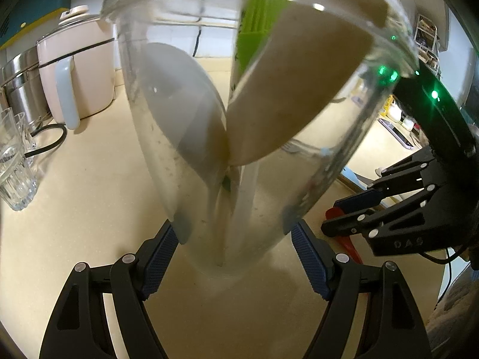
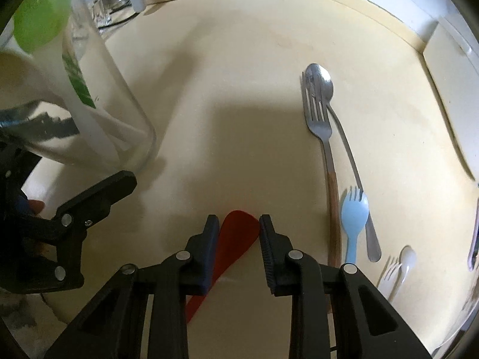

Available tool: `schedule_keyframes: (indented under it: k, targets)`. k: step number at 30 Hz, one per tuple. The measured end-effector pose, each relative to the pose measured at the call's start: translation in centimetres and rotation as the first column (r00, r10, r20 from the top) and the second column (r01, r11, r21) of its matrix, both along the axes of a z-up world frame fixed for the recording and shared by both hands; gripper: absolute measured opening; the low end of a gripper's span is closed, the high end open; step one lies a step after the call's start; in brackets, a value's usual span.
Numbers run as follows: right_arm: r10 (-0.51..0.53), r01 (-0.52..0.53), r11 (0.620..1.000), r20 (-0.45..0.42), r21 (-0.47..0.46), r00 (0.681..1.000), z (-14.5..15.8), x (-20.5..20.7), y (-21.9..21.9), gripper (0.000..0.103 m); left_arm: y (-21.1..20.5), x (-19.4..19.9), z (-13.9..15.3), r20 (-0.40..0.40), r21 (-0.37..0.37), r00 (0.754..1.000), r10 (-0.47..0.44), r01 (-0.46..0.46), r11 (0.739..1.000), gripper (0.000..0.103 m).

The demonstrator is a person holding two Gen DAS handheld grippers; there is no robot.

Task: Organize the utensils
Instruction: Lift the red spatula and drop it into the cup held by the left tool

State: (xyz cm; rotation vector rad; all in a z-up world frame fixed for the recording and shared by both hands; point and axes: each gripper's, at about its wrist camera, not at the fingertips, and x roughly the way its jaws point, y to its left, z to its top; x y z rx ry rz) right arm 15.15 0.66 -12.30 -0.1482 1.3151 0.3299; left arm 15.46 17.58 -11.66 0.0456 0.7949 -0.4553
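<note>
My left gripper (image 1: 236, 229) is shut on a tall clear glass jar (image 1: 194, 194), its blue pads pressed against both lower sides. Inside the jar stand two beige paddles (image 1: 299, 89) and a green utensil (image 1: 254, 27). The jar (image 2: 119, 125) also shows at the left of the right wrist view. My right gripper (image 2: 238, 224) points down at the cream counter (image 2: 239, 89) and is shut on a red spoon (image 2: 236, 239), with both pads against the edges of its head. In the left wrist view the right gripper (image 1: 330, 214) sits right of the jar, the red spoon (image 1: 348, 246) showing beneath it.
To the right lie a wooden-handled metal fork (image 2: 321, 125), a metal spoon (image 2: 321, 83), a blue spork (image 2: 354, 215) and a white fork and spoon (image 2: 398, 266). A pink appliance (image 1: 77, 68), a steel pot (image 1: 21, 89), drinking glasses (image 1: 15, 164) and a black cable (image 1: 51, 143) stand at the back left.
</note>
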Motion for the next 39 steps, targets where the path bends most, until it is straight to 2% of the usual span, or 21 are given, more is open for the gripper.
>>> schedule_keyframes:
  k: [2,4,9,12,13,14,17,21,24,28,32,34,35,37,39]
  targets:
    - [-0.031,0.031,0.998,-0.005,0.046,1.0,0.2,0.0,-1.0,0.026,0.0,0.0,0.0,-0.001,-0.002,1.0,0.001,-0.001,1.0,0.08]
    - [-0.045,0.043,0.996,0.031,0.074,0.999,1.6,0.2,-2.9,0.026,0.0,0.1,0.0,-0.002,-0.002,1.0,0.002,-0.002,1.0,0.08]
    - [-0.065,0.046,0.993,0.185,0.105,0.981,6.1,-1.7,-4.8,0.026,-0.1,0.2,-0.1,-0.002,0.003,1.0,0.002,-0.002,1.0,0.08]
    - [-0.067,0.037,0.994,0.289,0.106,0.955,9.2,-1.6,-4.8,0.026,-0.1,0.2,-0.1,-0.003,0.003,1.0,0.002,-0.002,1.0,0.08]
    - [-0.069,0.032,0.993,0.327,0.115,0.942,10.5,-1.6,-4.8,0.026,-0.1,0.2,-0.1,-0.002,0.003,1.0,0.002,-0.002,1.0,0.08]
    - [-0.075,0.031,0.991,0.359,0.127,0.931,11.1,-1.1,-2.6,0.026,-0.1,0.2,-0.1,-0.003,0.003,1.0,0.002,-0.002,1.0,0.08]
    - [-0.086,-0.002,0.982,0.459,0.187,0.884,15.7,-0.5,-2.1,0.026,-0.1,0.2,-0.1,-0.003,0.002,1.0,0.002,-0.002,1.0,0.08]
    - [-0.094,-0.085,0.958,0.584,0.272,0.806,20.5,-0.5,-0.2,0.026,-0.1,0.2,-0.1,-0.002,0.002,1.0,0.002,-0.002,1.0,0.08]
    - [-0.078,-0.135,0.954,0.655,0.269,0.752,22.9,-0.9,1.2,0.026,-0.1,0.2,-0.1,-0.003,0.001,1.0,0.002,-0.002,1.0,0.08]
    - [-0.022,-0.159,0.973,0.751,0.168,0.66,22.7,-0.4,4.3,0.026,-0.1,0.2,-0.1,-0.003,0.002,1.0,0.001,-0.001,1.0,0.08]
    - [0.0,-0.141,0.983,0.766,0.118,0.643,20.1,0.8,6.3,0.026,-0.1,0.2,-0.1,-0.002,0.002,1.0,0.001,-0.001,1.0,0.08]
    - [0.03,-0.123,0.991,0.782,0.06,0.623,18.8,0.9,7.0,0.027,-0.1,0.2,-0.1,-0.003,0.002,1.0,0.001,-0.001,1.0,0.08]
    - [0.041,-0.127,0.991,0.777,0.051,0.628,18.3,0.7,7.0,0.027,0.0,0.2,-0.1,-0.003,0.001,1.0,0.001,-0.001,1.0,0.08]
    - [0.052,-0.151,0.986,0.739,0.069,0.671,17.4,0.6,6.8,0.027,0.0,0.2,-0.1,-0.004,0.001,1.0,0.001,-0.001,1.0,0.08]
    - [0.061,-0.162,0.984,0.722,0.071,0.689,17.1,0.2,6.5,0.035,-0.2,0.2,-0.2,-0.008,0.003,1.0,0.001,-0.001,1.0,0.08]
